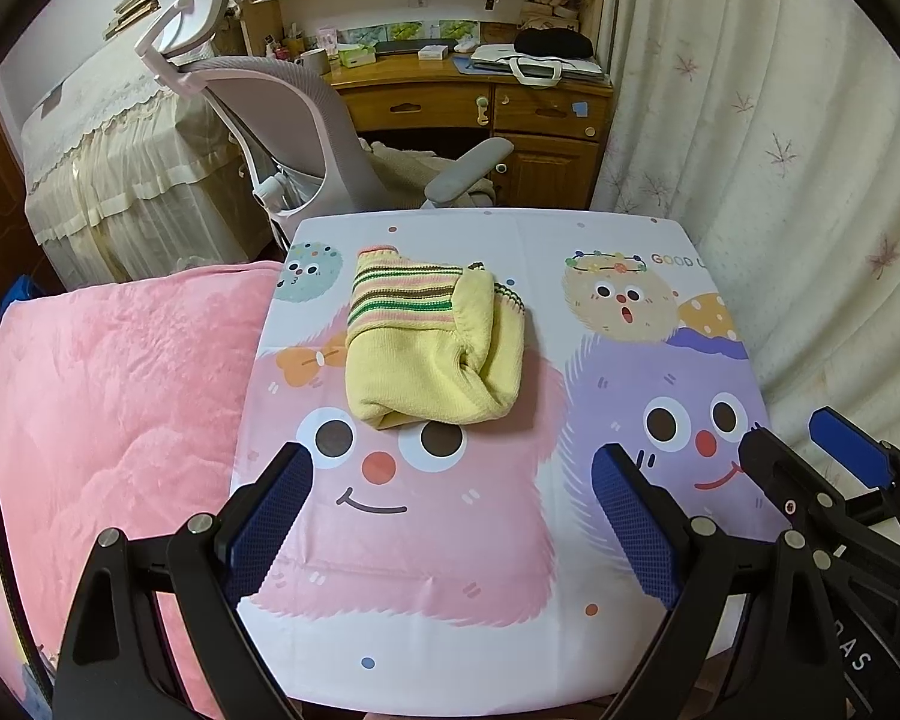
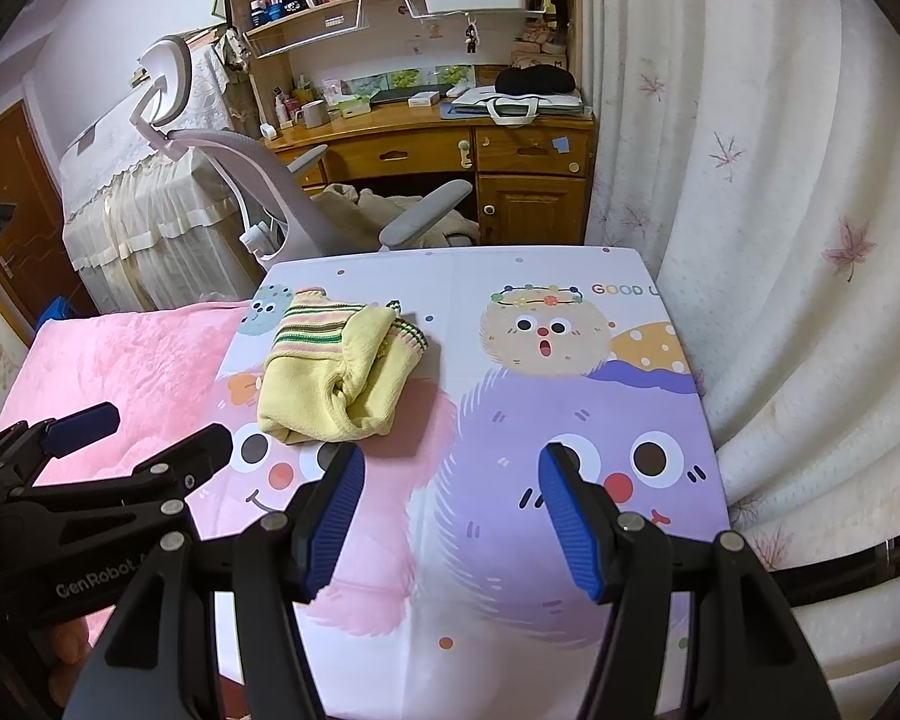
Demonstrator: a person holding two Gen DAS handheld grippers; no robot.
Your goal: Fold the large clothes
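Folded yellow sweater (image 1: pixel 435 348) lies ahead of both spread, empty claws: left claw (image 1: pixel 450 516), right claw (image 2: pixel 450 516)

The right gripper (image 2: pixel 453 516) holds its blue-padded fingers (image 2: pixel 336 516) wide apart over the cartoon-printed desk (image 2: pixel 510 600), touching nothing. Beyond the left finger, just past its tip, a yellow sweater (image 2: pixel 336 372) with striped bands lies folded into a compact bundle on the desk. The left gripper (image 2: pixel 150 438) reaches in beside the left finger, its fingers parted and empty, hovering near the sweater's nearest corner. Further left lies a pink blanket (image 2: pixel 120 360). Far ahead stand an office chair (image 2: pixel 258 180) and a wooden bookshelf unit (image 2: pixel 510 150); a white curtain (image 2: pixel 780 240) hangs beyond the right finger.
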